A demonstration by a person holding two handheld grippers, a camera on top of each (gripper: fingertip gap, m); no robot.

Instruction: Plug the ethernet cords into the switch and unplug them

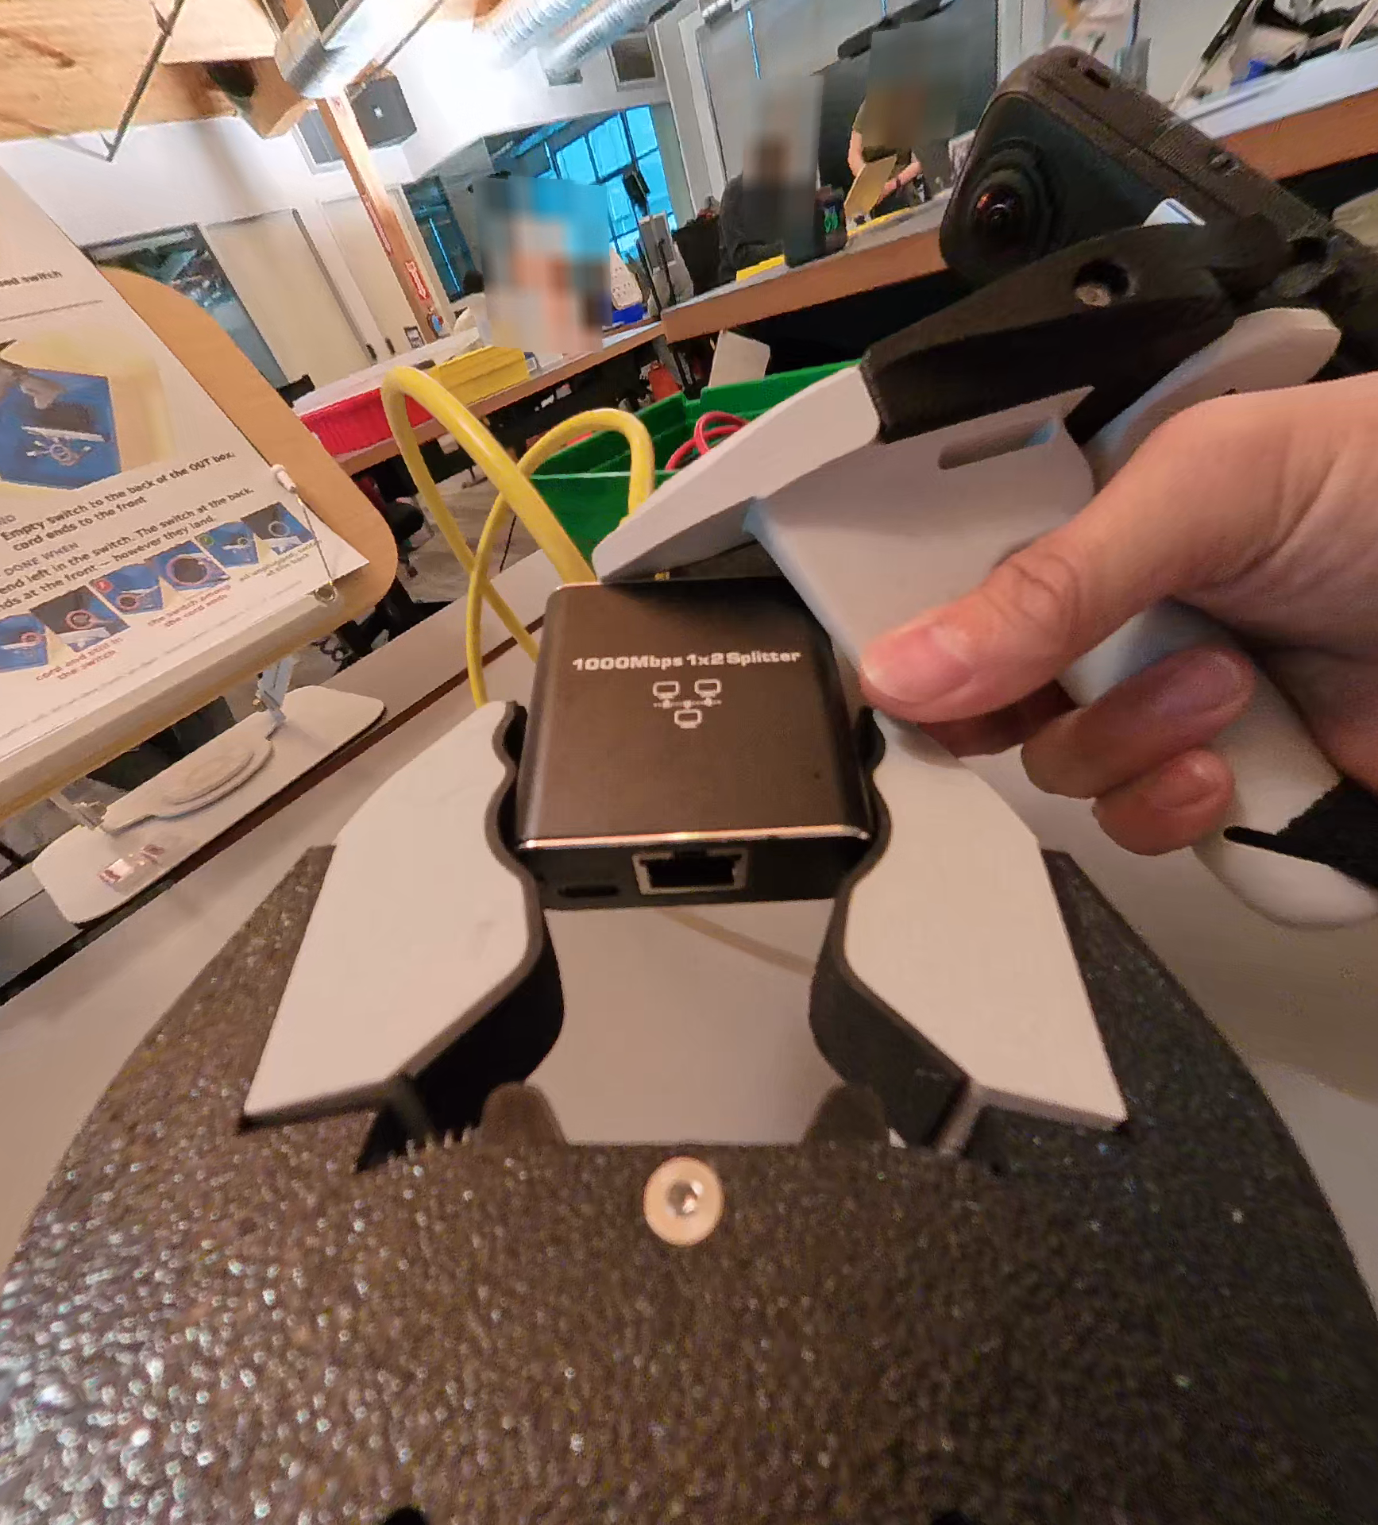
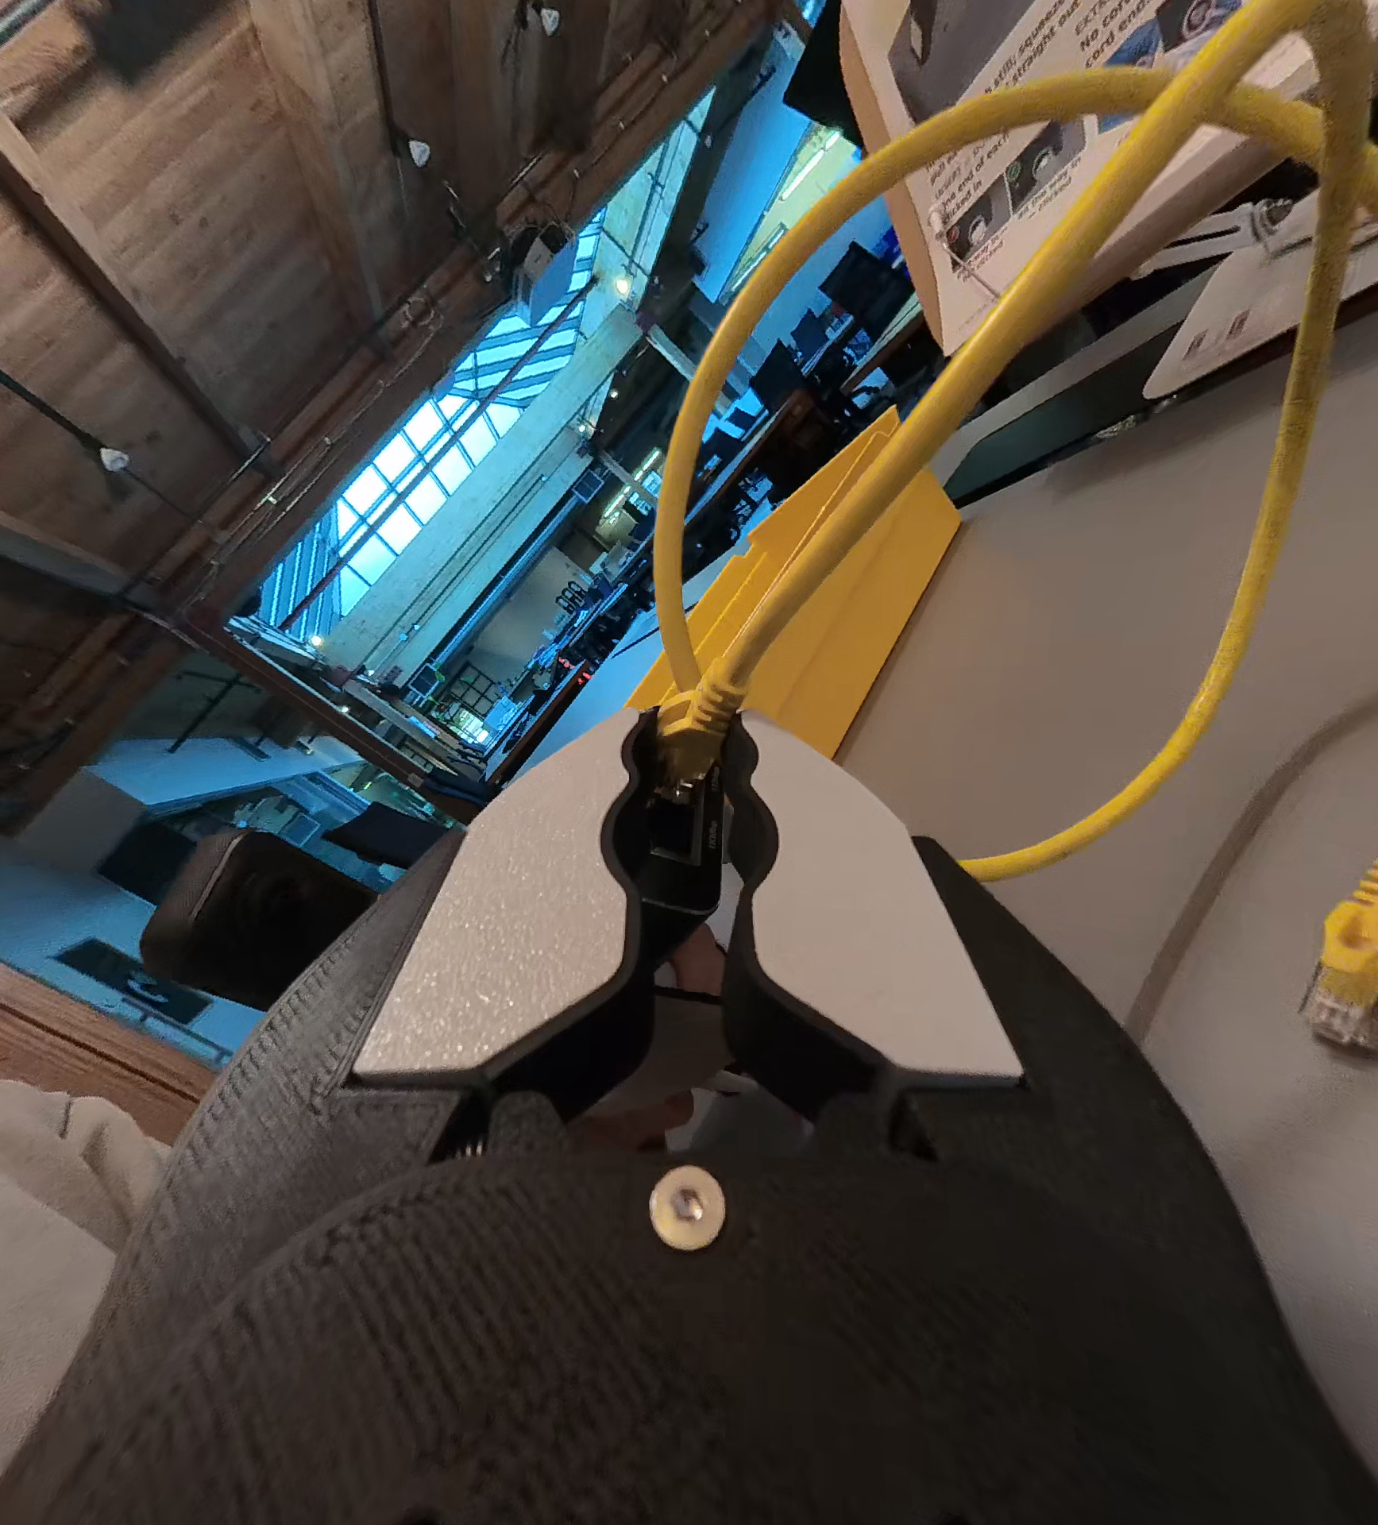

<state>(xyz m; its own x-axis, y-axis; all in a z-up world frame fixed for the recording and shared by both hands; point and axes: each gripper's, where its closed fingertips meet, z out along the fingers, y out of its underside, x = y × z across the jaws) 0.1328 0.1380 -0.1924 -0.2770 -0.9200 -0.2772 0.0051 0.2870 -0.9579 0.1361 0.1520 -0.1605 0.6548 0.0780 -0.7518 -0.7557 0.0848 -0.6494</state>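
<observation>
In the left wrist view my left gripper (image 1: 689,730) is shut on the black switch (image 1: 689,734) and holds it level above the table, with one empty port facing me. The right gripper (image 1: 627,569), held by a hand (image 1: 1213,594), meets the switch's far end. In the right wrist view my right gripper (image 2: 689,743) is shut on a yellow ethernet plug (image 2: 689,730) at the switch (image 2: 681,866), beside an empty port. I cannot tell how deep the plug sits. Yellow cords (image 1: 429,462) loop behind the switch. A free yellow plug (image 2: 1366,965) lies on the table.
An instruction board on a stand (image 1: 91,495) is at the left; it also shows in the right wrist view (image 2: 999,206). A green bin (image 1: 611,470) with red cords (image 1: 710,429) is behind the switch. A yellow bin (image 2: 850,594) sits on the grey table (image 2: 1123,619). My two grippers' fingertips are within a few centimetres of each other.
</observation>
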